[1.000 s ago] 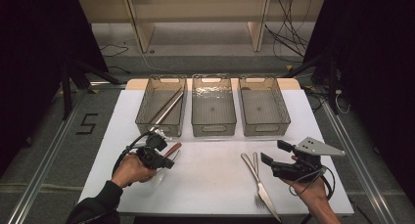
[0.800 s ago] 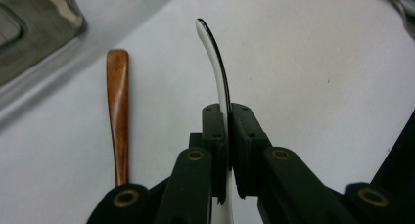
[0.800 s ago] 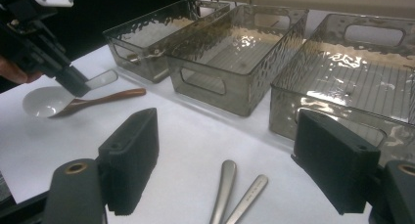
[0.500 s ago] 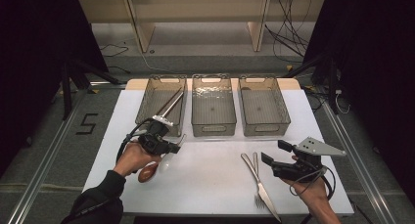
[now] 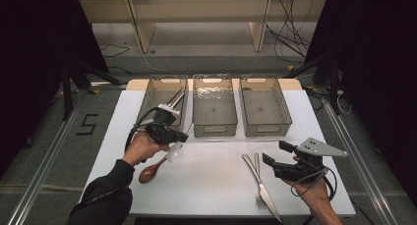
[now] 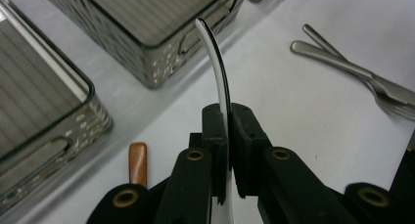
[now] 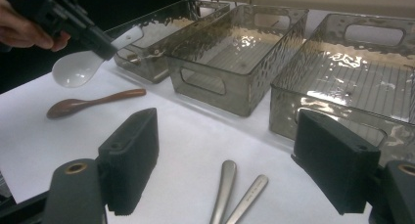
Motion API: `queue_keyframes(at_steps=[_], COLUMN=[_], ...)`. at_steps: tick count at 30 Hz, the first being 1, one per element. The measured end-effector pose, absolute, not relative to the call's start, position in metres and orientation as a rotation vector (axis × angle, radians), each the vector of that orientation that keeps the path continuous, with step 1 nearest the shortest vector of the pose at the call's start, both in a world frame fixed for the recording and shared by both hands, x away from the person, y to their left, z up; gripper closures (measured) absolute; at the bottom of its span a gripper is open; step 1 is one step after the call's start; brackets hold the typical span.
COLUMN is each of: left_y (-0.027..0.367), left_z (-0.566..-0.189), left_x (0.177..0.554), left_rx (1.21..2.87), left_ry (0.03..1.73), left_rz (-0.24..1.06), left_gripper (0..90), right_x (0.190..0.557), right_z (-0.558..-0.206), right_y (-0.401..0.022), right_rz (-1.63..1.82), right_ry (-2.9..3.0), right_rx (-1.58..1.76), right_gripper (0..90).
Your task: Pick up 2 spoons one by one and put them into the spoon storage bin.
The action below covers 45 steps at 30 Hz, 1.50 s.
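At about eight o'clock on the white surface (image 5: 216,176), the left gripper (image 5: 173,142) clamps the handle of a white spoon (image 5: 174,152), lifted just in front of the leftmost grey bin (image 5: 147,99). A wooden spoon (image 5: 151,169) lies beneath it. At four o'clock the right gripper (image 5: 275,154) rests with jaws wide and empty, beside a fork (image 5: 256,178) and knife (image 5: 263,190).
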<state>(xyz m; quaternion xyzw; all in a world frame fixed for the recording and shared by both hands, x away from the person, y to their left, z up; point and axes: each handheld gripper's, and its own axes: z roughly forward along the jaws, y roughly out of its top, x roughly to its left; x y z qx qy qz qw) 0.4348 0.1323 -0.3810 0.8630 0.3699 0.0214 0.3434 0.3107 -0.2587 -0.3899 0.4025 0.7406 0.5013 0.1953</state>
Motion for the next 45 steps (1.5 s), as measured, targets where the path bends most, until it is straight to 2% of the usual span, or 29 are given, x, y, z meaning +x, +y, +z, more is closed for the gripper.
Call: queue_keyframes(at_steps=[26,45], left_y=[0.095,0.076], left_z=[-0.341,-0.356], left_x=[0.494,0.534], left_rx=[2.164,2.106], left_ry=[0.938,1.012], left_rz=[0.173,0.203], left_gripper=[85.0,84.8], right_x=[0.311,0.312], right_z=[-0.39,-0.39], right_y=[-0.26,-0.263], right_rz=[1.414,1.422], right_ry=[2.074,2.073], right_rx=[1.131,1.134], right_gripper=[25.6,25.7])
